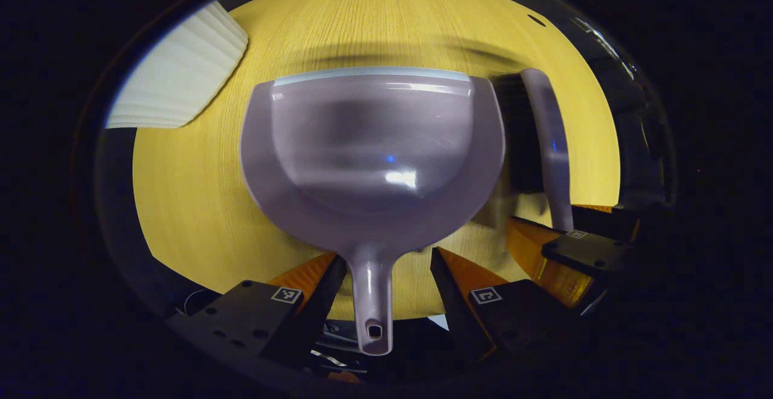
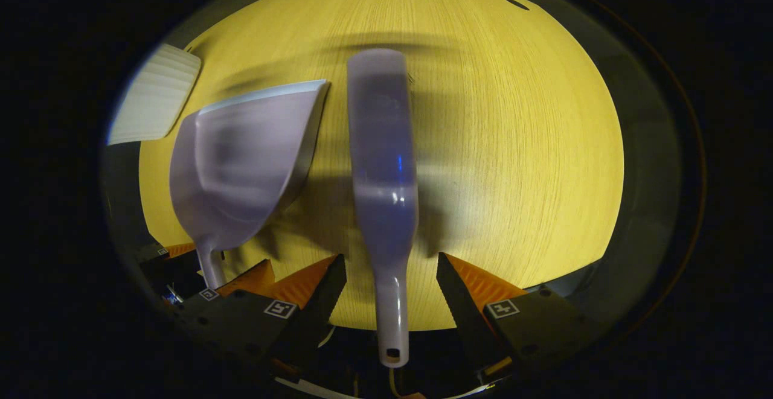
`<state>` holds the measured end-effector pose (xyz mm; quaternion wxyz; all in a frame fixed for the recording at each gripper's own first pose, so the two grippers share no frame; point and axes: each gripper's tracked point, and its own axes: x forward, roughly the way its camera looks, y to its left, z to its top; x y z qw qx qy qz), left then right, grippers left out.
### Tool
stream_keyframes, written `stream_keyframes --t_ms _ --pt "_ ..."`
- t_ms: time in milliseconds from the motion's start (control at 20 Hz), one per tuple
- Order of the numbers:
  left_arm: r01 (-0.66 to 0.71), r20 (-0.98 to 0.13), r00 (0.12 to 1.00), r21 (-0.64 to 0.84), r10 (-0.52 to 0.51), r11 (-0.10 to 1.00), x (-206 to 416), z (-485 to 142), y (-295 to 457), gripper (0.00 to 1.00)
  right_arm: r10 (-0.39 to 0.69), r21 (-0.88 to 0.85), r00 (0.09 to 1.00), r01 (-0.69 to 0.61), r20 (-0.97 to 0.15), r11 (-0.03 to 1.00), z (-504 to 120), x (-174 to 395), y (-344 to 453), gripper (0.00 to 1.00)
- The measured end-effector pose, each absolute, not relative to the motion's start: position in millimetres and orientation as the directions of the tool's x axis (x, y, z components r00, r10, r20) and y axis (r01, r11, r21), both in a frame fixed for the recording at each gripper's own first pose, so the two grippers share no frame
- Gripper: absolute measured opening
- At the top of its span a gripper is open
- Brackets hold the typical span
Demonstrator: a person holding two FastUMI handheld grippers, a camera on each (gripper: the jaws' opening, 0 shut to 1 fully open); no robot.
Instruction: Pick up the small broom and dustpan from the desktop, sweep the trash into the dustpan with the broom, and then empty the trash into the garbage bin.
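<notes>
The left gripper (image 1: 386, 266) is spread wide, its fingers either side of the thin handle of one dustpan (image 1: 371, 157), a smooth, glossy plastic scoop with a pale front lip, lying on the wood-grain desk (image 1: 181, 206). The right gripper (image 2: 391, 269) is equally wide around the handle of one broom (image 2: 383, 169), glossy-backed with dark bristles, just beside the dustpan. A ribbed white bin (image 1: 181, 73) stands at the desk's far left corner.
</notes>
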<state>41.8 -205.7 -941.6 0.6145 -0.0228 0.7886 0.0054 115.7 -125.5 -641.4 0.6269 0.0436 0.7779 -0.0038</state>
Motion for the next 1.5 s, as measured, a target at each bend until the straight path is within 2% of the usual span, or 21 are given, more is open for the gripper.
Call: stream_keyframes --t_ms 150,250,350,500,600,750,900,1000,1150,1300,1500 --pt "-0.026 -0.989 -0.144 -0.027 -0.03 0.999 47 -918 -205 0.84 0.054 0.057 -0.154 -0.015 -0.987 0.998 -617 126 -129 0.97" --pt "-0.016 -0.997 -0.072 -0.033 -0.034 0.999 54 -896 -206 0.84 0.049 0.052 -0.065 -0.045 -0.997 0.998 -594 145 -131 0.97" --pt "0.016 -0.999 0.03 -0.033 -0.034 0.999 63 -867 -205 0.84 0.071 0.067 0.081 -0.047 -0.994 0.997 -556 170 -126 0.97" --pt "0.127 -0.969 0.241 -0.022 -0.052 0.992 83 -825 -213 0.84 0.134 0.117 0.32 -0.072 -0.938 0.991 -492 207 -112 0.97" --pt "0.164 -0.912 0.409 0.029 -0.041 0.986 99 -787 -215 0.83 0.119 0.099 0.482 -0.067 -0.868 0.993 -447 227 -117 0.97" --pt "0.129 -0.815 0.575 0.001 -0.074 0.992 104 -738 -223 0.83 0.086 0.087 0.679 -0.032 -0.729 0.996 -394 239 -125 0.96" --pt "0.116 -0.703 0.705 -0.019 -0.096 0.993 93 -721 -216 0.83 0.017 -0.014 0.845 -0.03 -0.535 0.999 -322 249 -133 0.96" --pt "0.107 -0.612 0.787 0.012 -0.077 0.994 81 -711 -214 0.83 0.001 -0.069 0.905 -0.033 -0.425 0.997 -273 248 -136 0.95" --pt "0.087 -0.473 0.879 0.032 -0.061 0.996 66 -722 -216 0.82 -0.011 -0.039 0.957 0.0 -0.291 0.999 -208 234 -136 0.95" --pt "0.057 -0.399 0.915 -0.001 -0.053 0.998 67 -738 -216 0.82 -0.028 -0.022 0.973 0.023 -0.23 0.999 -180 222 -137 0.95" --pt "0.007 -0.297 0.955 -0.016 -0.011 1.0 64 -721 -206 0.81 -0.024 -0.039 0.974 0.016 -0.224 0.999 -182 224 -130 0.95"
